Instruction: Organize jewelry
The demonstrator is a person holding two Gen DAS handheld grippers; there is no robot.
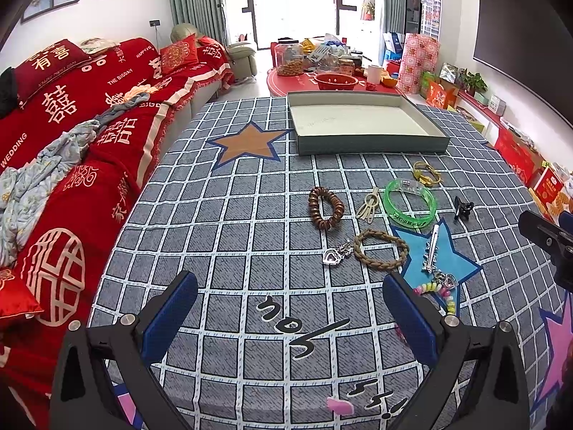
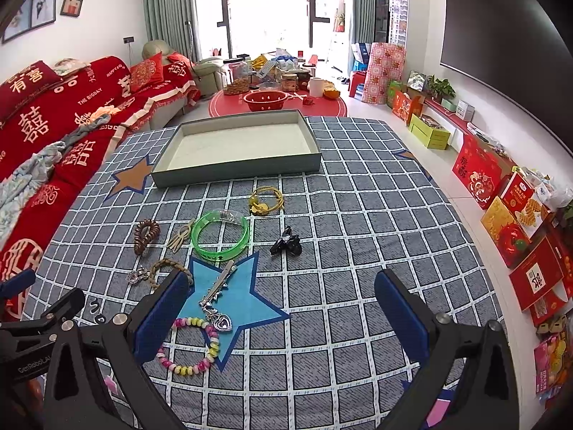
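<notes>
Jewelry lies scattered on a grey checked tablecloth (image 1: 250, 251). I see a green bangle (image 1: 410, 203) (image 2: 220, 234), a brown coil hair tie (image 1: 326, 208) (image 2: 146, 234), a braided ring (image 1: 380, 249), a yellow hair tie (image 2: 266, 199), a black claw clip (image 2: 285, 245), a silver clip with heart charm (image 2: 216, 297) and a pastel coil tie (image 2: 189, 345). An empty grey tray (image 1: 369, 143) (image 2: 236, 170) stands at the far side. My left gripper (image 1: 290, 308) is open and empty, short of the jewelry. My right gripper (image 2: 283, 308) is open and empty, its left finger beside the pastel tie.
A red-covered sofa (image 1: 71, 125) runs along the table's left edge. A low red table (image 2: 279, 104) with jars and a red colander stands beyond the tray. Red gift boxes (image 2: 501, 197) line the right wall under a television (image 2: 501, 43).
</notes>
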